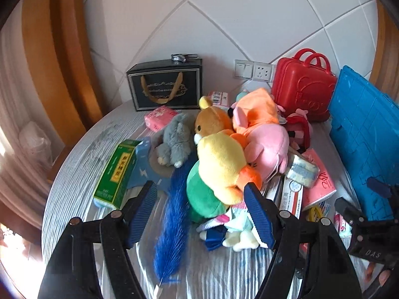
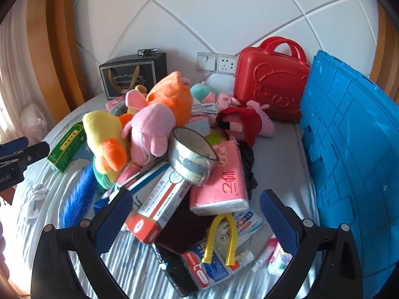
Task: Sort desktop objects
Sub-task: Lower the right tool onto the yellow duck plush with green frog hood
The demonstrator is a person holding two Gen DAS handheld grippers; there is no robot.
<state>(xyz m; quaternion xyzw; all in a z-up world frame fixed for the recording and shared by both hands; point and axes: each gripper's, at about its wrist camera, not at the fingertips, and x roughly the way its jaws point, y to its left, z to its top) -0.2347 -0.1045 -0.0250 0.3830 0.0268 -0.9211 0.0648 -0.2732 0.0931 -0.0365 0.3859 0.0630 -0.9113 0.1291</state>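
Note:
A heap of soft toys and boxes lies on a striped cloth (image 1: pixel 219 274). My left gripper (image 1: pixel 199 185) is open just above the near edge of the heap. A yellow duck toy (image 1: pixel 222 164) on a green plush (image 1: pixel 202 199) sits between its fingertips, untouched. A blue feather (image 1: pixel 172 219) lies below it. My right gripper (image 2: pixel 196 194) is also open. It hovers over a red-and-white medicine box (image 2: pixel 159 206), a pink tissue pack (image 2: pixel 224 179) and a tape roll (image 2: pixel 192 154). Neither gripper holds anything. Each gripper shows at the edge of the other's view.
A blue crate (image 2: pixel 349 149) stands on the right, a red case (image 2: pixel 271 84) behind it by the wall. At the back stands a black gift bag (image 1: pixel 165 87). A green box (image 1: pixel 116 174) and a grey plush (image 1: pixel 174 139) lie left. A yellow-handled pouch (image 2: pixel 222 236) lies near.

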